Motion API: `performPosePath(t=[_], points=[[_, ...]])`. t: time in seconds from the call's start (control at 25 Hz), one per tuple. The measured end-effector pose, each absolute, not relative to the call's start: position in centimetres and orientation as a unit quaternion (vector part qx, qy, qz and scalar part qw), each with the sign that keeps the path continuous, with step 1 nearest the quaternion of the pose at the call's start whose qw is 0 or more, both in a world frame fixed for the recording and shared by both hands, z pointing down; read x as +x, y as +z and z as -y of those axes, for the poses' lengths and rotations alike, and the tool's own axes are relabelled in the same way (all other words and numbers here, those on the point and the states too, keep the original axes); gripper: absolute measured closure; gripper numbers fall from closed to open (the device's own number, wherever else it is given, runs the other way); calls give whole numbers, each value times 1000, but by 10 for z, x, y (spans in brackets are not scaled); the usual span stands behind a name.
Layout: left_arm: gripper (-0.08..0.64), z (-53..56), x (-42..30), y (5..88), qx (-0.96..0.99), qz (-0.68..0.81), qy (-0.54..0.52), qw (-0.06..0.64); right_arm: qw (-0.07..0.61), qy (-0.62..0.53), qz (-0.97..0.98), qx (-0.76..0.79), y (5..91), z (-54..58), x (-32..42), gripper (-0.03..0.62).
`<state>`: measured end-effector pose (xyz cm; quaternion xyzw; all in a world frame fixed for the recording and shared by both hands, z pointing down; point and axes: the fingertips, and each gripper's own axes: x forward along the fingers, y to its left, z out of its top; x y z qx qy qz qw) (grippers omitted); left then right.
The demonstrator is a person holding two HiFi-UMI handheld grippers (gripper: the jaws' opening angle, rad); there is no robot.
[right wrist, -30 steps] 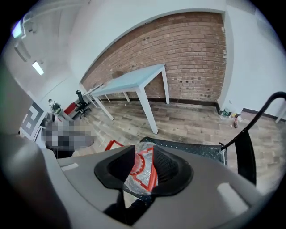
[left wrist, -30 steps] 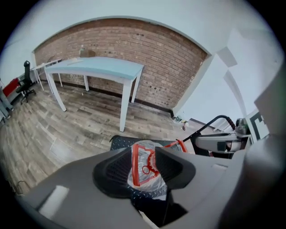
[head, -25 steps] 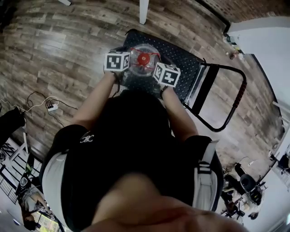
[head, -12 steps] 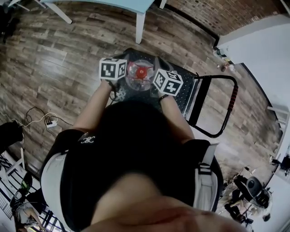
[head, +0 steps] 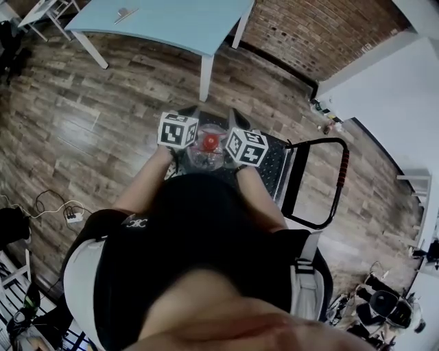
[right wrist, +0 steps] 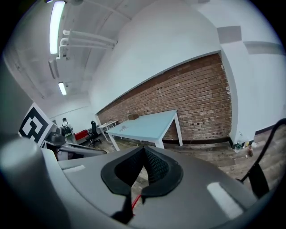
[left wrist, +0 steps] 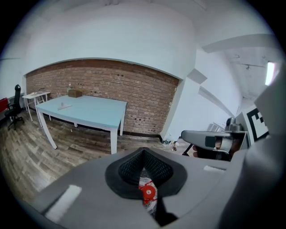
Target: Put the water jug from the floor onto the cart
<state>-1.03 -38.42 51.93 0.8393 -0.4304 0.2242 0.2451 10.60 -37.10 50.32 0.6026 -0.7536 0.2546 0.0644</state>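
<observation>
Floor (head: 82, 130) of wood planks fills most of the head view, with brick wall (head: 309, 31) along the top right. Pale blue table (head: 171, 20) stands at top, apart from the cart. Cart (head: 274, 164) has a black studded deck and a loop handle (head: 341, 175) on its right side. Water jug (head: 204, 156) stands upright on the left part of the deck, red cap (head: 210, 141) up. Left gripper (left wrist: 143, 159) and right gripper (right wrist: 144, 156) flank the jug neck, left cube (head: 178, 130) and right cube (head: 247, 147) just beside the cap. Both jaw pairs are pressed together with nothing between the pads. In the left gripper view the cap shows through the gap below the closed pads, so the jug sits under the tips, not in them. Cubes and the person's torso (head: 192, 240) cover the jug shoulders and the near deck edge, so contact with the jug body can't be told. Power strip (head: 70, 217) lies on the floor at left, well apart.
</observation>
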Motion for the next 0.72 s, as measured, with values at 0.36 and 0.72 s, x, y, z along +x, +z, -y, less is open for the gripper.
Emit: performPosePath(t=[0.36,0.72], points=[[560,388,-9,522,840,422,236,247,63,277,746,603,514,377,109,578],[560,381,-18,530,833,424,240,262,66,295,745,594,525,368,100,578]])
